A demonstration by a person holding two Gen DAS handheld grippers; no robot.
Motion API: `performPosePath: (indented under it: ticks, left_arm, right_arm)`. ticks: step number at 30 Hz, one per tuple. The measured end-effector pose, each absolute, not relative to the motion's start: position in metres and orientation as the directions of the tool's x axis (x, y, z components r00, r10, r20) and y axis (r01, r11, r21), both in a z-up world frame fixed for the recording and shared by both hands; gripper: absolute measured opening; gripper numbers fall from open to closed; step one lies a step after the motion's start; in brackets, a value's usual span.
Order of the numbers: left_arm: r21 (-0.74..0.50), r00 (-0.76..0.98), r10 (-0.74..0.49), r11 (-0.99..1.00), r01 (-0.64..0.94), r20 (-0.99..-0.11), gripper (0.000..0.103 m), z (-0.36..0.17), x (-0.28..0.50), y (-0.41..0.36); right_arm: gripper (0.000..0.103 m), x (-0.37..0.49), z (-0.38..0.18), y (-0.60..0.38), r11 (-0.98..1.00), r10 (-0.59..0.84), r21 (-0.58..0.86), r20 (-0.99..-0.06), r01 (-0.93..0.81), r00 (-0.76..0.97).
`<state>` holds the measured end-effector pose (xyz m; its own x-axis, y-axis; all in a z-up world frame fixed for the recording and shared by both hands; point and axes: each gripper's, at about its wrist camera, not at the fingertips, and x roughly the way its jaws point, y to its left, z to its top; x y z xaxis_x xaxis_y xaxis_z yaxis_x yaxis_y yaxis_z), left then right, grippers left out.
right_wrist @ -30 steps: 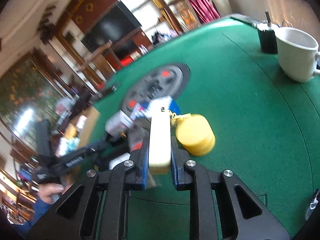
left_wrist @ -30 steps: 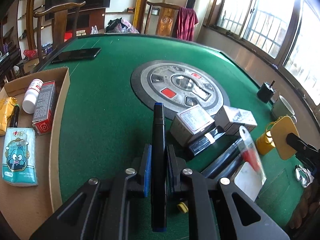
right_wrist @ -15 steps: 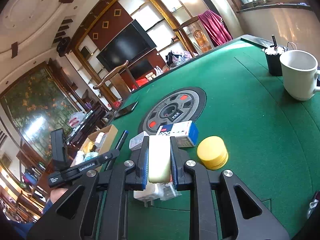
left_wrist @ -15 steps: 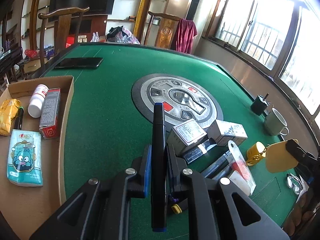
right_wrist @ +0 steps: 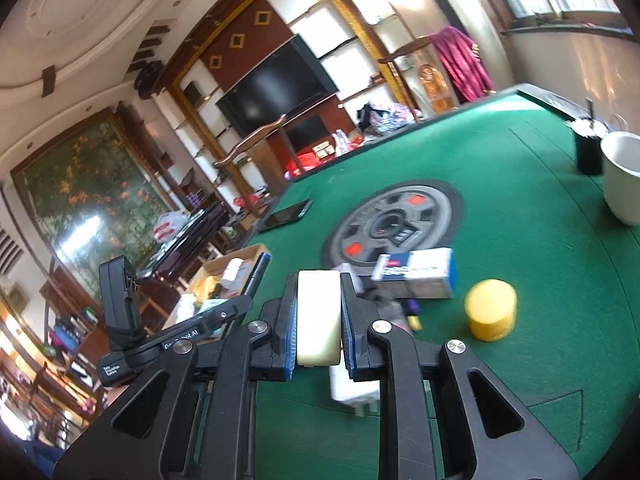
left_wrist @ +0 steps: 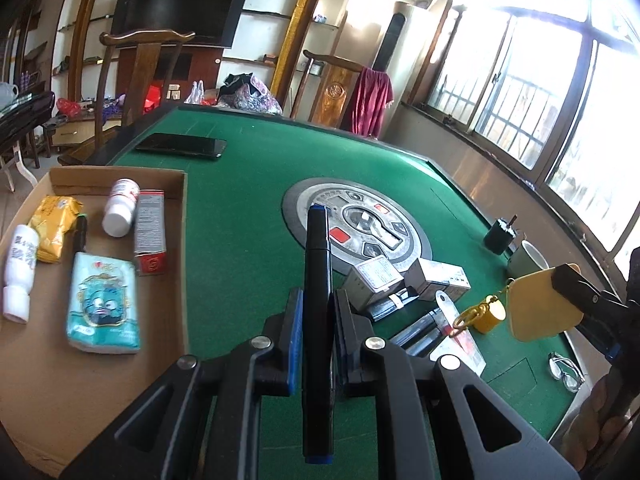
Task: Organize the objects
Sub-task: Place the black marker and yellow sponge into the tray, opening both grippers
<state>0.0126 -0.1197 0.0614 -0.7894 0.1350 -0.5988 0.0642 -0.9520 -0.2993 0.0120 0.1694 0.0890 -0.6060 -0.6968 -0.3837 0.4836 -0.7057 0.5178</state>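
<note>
A: What does the left gripper (left_wrist: 316, 308) hold?

B: Its jaws are clamped on a black marker (left_wrist: 317, 272) with blue ends; the marker runs lengthwise between the blue pads, its tip pointing out over the green table (left_wrist: 240, 216) toward the round grey centre panel (left_wrist: 360, 228).

A: And the right gripper (right_wrist: 319, 316)?

B: Its jaws are closed on a pale cream tag (right_wrist: 318, 316); in the left wrist view the same tag (left_wrist: 536, 304) hangs in the air at the right, with a yellow chain running to a small yellow canister (left_wrist: 490, 318) that seems to dangle above the felt.

A: Where is the box?

B: The cardboard box (left_wrist: 182, 216) sits at the table's left edge; inside lie a teal tissue pack (left_wrist: 104, 304), a grey and red carton (left_wrist: 150, 232), a white bottle (left_wrist: 120, 208), a yellow packet (left_wrist: 56, 228), a dark pen (left_wrist: 80, 236) and a white tube (left_wrist: 20, 268).

A: What remains on the felt?

B: A cluster just in front of the centre panel: two small boxes (left_wrist: 374, 284) side by side, dark pens (left_wrist: 416, 326) and a clear packet (left_wrist: 460, 332) beside them; a mug (left_wrist: 528, 260) and a black holder (left_wrist: 498, 236) stand near the right rim; a phone (left_wrist: 180, 146) lies at the far left; glasses (left_wrist: 566, 372) rest near the right corner.

A: Anything from the right wrist view?

B: A white and blue box (right_wrist: 416, 268) lies beside a yellow cylinder (right_wrist: 491, 314); I cannot tell whether that cylinder rests on the felt.
</note>
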Motion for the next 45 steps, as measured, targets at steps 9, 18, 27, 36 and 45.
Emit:
performPosePath:
  ticks: [9, 18, 27, 36, 45]
  left_arm:
    - [-0.334, -0.827, 0.064, -0.93, 0.154, -0.559, 0.013, 0.076, 0.056, -0.179]
    - [-0.339, -0.81, -0.056, -0.89, 0.306, -0.584, 0.013, 0.059, 0.096, -0.25]
    - [-0.346, -0.786, -0.124, -0.849, 0.4, -0.605, 0.013, 0.042, 0.112, -0.285]
    - [-0.352, -0.783, -0.138, -0.836, 0.42, -0.607, 0.013, 0.033, 0.111, -0.294]
    - [-0.317, -0.766, -0.146, -0.85, 0.421, -0.625, 0.013, 0.025, 0.106, -0.291]
  right_arm:
    - [0.017, 0.024, 0.108, 0.092, -0.629, -0.777, 0.497, -0.392, 0.597, -0.493]
    - [0.017, 0.026, 0.093, -0.017, -0.521, -0.842, 0.522, -0.441, 0.675, -0.309]
    - [0.018, 0.032, 0.063, -0.1, -0.435, -0.866, 0.581, -0.48, 0.688, -0.142]
    - [0.018, 0.008, 0.025, -0.147, -0.442, -0.84, 0.643, -0.541, 0.626, -0.039]
    - [0.018, -0.013, 0.005, -0.175, -0.491, -0.812, 0.631, -0.581, 0.6, -0.054]
